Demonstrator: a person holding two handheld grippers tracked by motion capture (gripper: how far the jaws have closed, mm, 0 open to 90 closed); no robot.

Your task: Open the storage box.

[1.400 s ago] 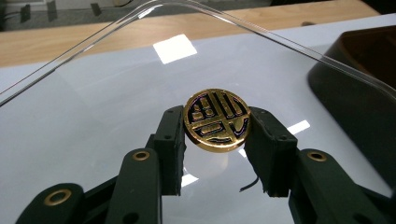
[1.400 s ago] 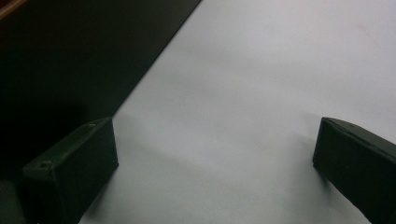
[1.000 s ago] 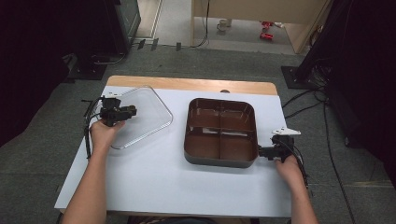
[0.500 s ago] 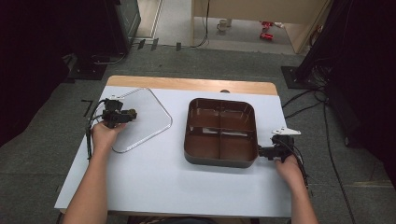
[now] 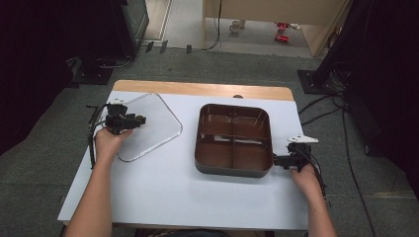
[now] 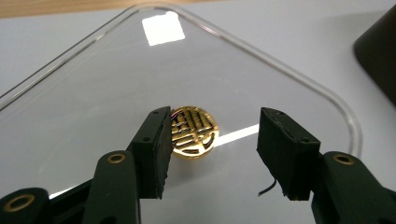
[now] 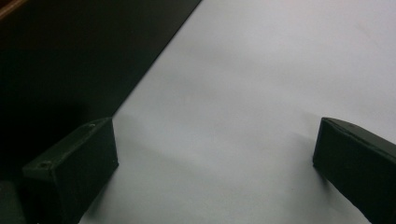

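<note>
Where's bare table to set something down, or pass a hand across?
The table is bare along the near edge, between both forearms and in front of the tray. A narrower strip is free between the clear lid and the tray. The left side is crowded: the left gripper, jaws just opened, hangs over the lid.

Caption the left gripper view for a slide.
Left claw, jaws just opened, above clear lid with gold emblem.

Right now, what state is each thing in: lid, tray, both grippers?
Clear lid: off the tray, lying flat on the table, gold emblem on it.
Brown tray: uncovered, compartments empty.
Left gripper: over the lid, jaws just opening, nothing clamped.
Right gripper: open beside the tray's right side, holding nothing.
</note>
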